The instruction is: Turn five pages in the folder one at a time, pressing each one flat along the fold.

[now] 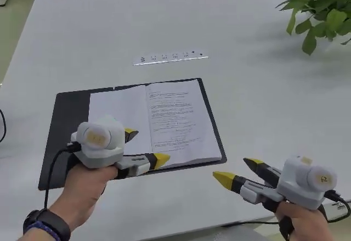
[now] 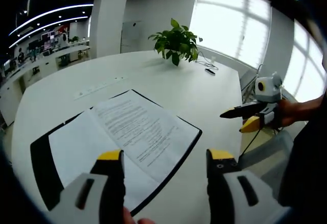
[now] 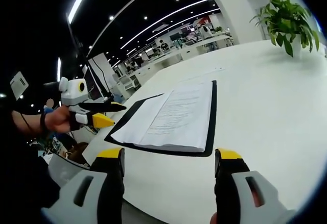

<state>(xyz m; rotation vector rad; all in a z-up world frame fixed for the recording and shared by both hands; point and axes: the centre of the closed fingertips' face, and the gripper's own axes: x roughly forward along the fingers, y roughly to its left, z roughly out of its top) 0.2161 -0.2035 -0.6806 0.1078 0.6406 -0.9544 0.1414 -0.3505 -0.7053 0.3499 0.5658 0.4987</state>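
At the far left edge of the head view a dark cable [image 1: 3,125] is cut off by the frame. The black folder [image 1: 68,120] lies open on the white table [image 1: 263,87], its left cover bare beside the paper. The left page [image 1: 118,112] looks blank; the right page [image 1: 178,123] carries printed lines too small to read.

The left gripper [image 1: 146,147] hovers above the folder's near edge, its 2 yellow-tipped jaws well apart and holding nothing. Its body and the hand [image 1: 82,189] hide the lower part of the left page. A dark wristband [image 1: 49,222] is partly cut off at the bottom.

Beyond the folder, a strip of sockets [image 1: 171,57] sits flush in the table, its markings blurred.

The right gripper [image 1: 237,170] hangs over bare table just past the folder's near right corner, apart from it, its jaws also spread and empty. Whether either gripper touches anything below cannot be told.

At the top right, a leafy plant [image 1: 323,5] is cropped by the frame, its pot out of sight.
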